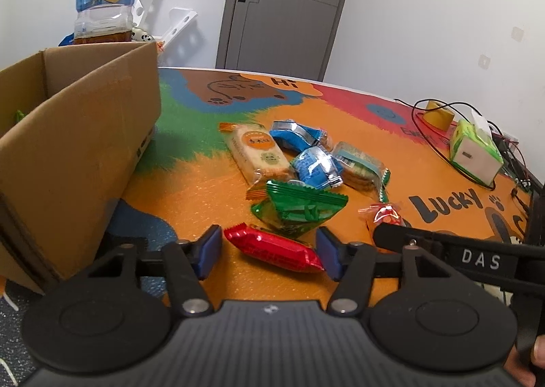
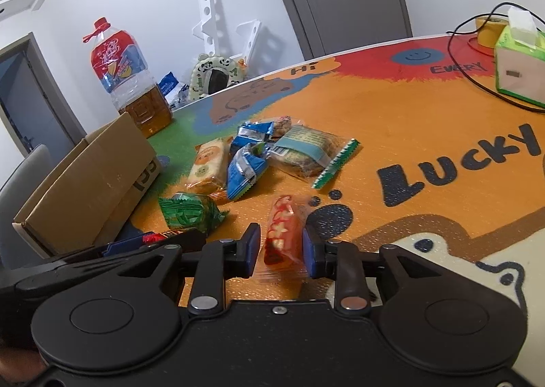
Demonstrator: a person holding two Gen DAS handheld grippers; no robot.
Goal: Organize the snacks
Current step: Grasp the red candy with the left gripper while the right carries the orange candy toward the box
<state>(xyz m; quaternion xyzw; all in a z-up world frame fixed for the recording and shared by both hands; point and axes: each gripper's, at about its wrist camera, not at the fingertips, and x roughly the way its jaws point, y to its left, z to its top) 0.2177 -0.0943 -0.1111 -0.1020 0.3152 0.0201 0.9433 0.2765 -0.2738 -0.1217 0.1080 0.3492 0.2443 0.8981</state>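
Several wrapped snacks lie on the colourful table mat. My left gripper point(image 1: 269, 252) is open around a red snack bar point(image 1: 274, 248) that lies on the mat between its blue pads. Just beyond it is a green packet point(image 1: 299, 208), an orange-labelled cracker pack point(image 1: 259, 153) and two blue packets point(image 1: 315, 162). My right gripper point(image 2: 281, 250) is open with its pads close on both sides of an orange-red sausage snack point(image 2: 282, 233). An open cardboard box point(image 1: 68, 155) stands to the left; it also shows in the right wrist view point(image 2: 88, 179).
A large tea bottle point(image 2: 129, 80) stands behind the box. A green tissue box point(image 1: 475, 153), a yellow tape roll point(image 1: 437, 112) and black cables point(image 1: 442, 148) sit at the far right of the table. A clear biscuit pack point(image 2: 306, 155) lies among the snacks.
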